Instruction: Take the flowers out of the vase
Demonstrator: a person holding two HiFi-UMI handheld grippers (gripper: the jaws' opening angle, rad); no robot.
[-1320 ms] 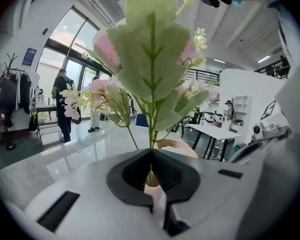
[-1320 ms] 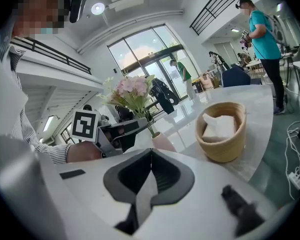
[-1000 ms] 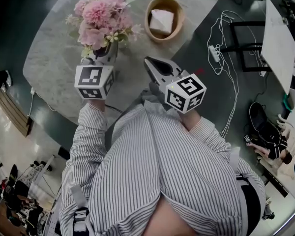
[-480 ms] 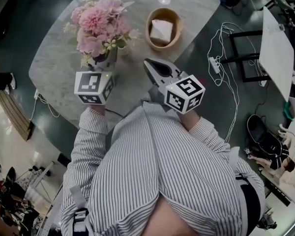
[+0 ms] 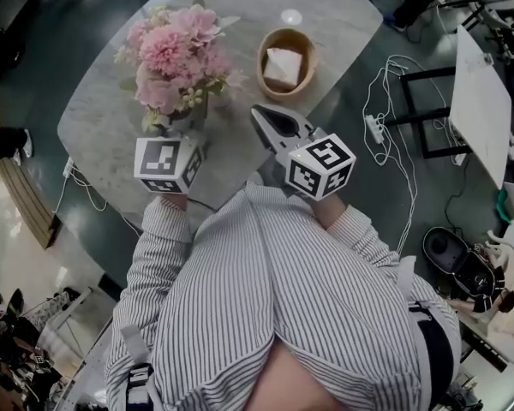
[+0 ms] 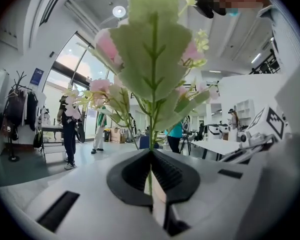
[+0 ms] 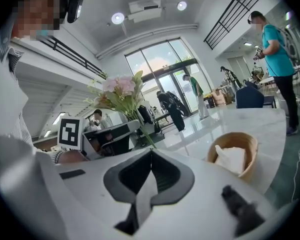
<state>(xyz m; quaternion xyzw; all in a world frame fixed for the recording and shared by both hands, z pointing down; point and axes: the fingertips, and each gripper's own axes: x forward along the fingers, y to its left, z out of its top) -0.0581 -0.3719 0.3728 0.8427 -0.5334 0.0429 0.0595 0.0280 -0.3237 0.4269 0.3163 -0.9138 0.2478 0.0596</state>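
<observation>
A bouquet of pink flowers [image 5: 173,51] with green leaves stands over the left side of the marble table [image 5: 94,118]. My left gripper [image 6: 151,151] is shut on a thin green stem [image 6: 151,134] of that bouquet, and the blooms rise straight ahead of its jaws. In the head view only its marker cube [image 5: 167,163] shows, just below the blooms. The vase is hidden under the flowers and the gripper. My right gripper [image 5: 259,114] is shut with nothing between its jaws. It hangs right of the bouquet [image 7: 121,91], apart from it.
A round wooden bowl [image 5: 284,62] holding a white napkin [image 7: 231,159] sits on the table right of the flowers. A small white disc [image 5: 291,17] lies behind it. Cables [image 5: 385,75] run over the floor to the right. People stand in the hall beyond.
Both grippers have risen a little. The bouquet has come up with the left gripper and stands slightly higher against the bowl. Neither gripper's jaws have moved.
</observation>
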